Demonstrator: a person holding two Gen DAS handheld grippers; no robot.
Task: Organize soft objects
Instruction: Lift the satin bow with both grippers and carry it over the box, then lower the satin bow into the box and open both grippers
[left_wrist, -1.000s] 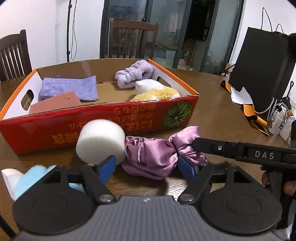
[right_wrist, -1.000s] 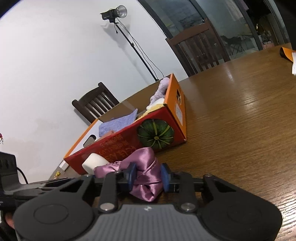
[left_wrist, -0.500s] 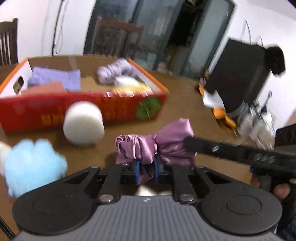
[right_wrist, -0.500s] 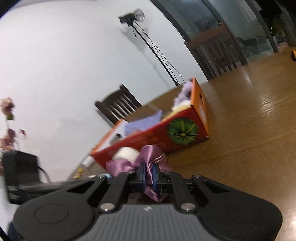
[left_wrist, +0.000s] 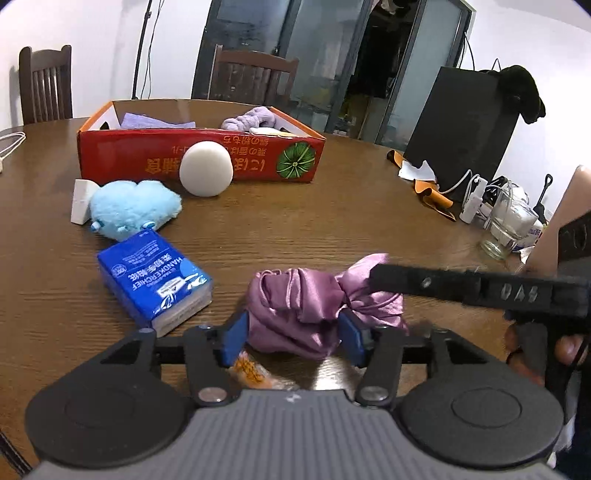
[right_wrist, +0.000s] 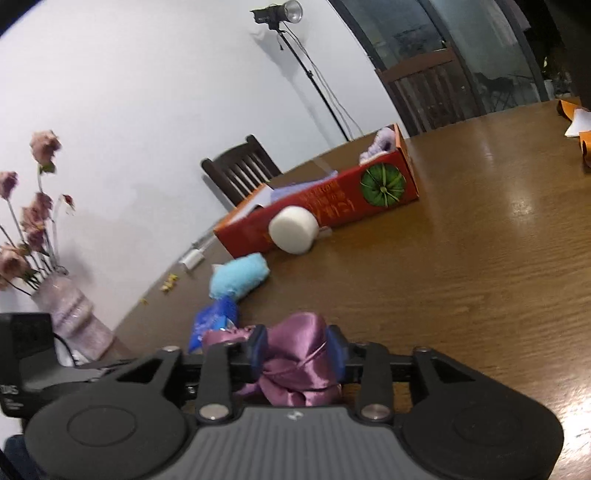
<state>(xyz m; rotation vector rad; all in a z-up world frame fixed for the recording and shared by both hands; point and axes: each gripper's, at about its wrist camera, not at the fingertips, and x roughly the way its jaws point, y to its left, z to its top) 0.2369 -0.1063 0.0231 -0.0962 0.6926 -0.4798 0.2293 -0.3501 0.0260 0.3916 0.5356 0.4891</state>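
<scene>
Left wrist view: crumpled purple satin scrunchie (left_wrist: 317, 306) sits on the wood-grain bench between both grippers' just-reopened blue pads, left gripper (left_wrist: 293, 334), right gripper (right_wrist: 297, 350); red cardboard box (left_wrist: 199, 158), now farther, at eleven o'clock.

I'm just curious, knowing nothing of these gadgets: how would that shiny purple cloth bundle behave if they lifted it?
The purple satin bundle would probably sag and droop, since it lies in loose crumpled folds. Its glossy sheen suggests it could slip between the blue pads. It looks light, and unlikely to roll, unlike the white foam cylinder.
</scene>
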